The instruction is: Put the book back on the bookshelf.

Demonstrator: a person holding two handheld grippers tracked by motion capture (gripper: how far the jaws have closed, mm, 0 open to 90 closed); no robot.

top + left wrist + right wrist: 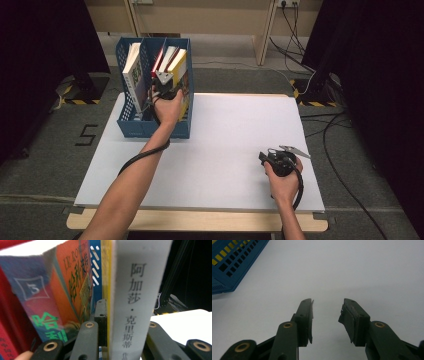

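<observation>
A blue three-slot file rack (pixel 131 127) stands at the table's far left with several books upright in it. My left gripper (pixel 165 82) reaches into its right slot and is shut on a yellow-covered book (pixel 180 62). In the left gripper view the jaws clamp this book (pixel 135 290) on both sides of its pale grey spine with black characters, my left gripper (pixel 127 315) low on it. An orange-and-blue book (pixel 75 277) leans beside it. My right gripper (pixel 266 155) rests on the white table at the front right; my right gripper (pixel 328 302) is open with nothing between the jaws.
A white book (pixel 132 70) leans in the rack's left slot and a red one (pixel 158 59) next to the held book. The rack's blue corner (pixel 232 262) lies far off the right gripper. White tabletop (pixel 235 130) stretches between the hands. Cables (pixel 320 120) run on the floor.
</observation>
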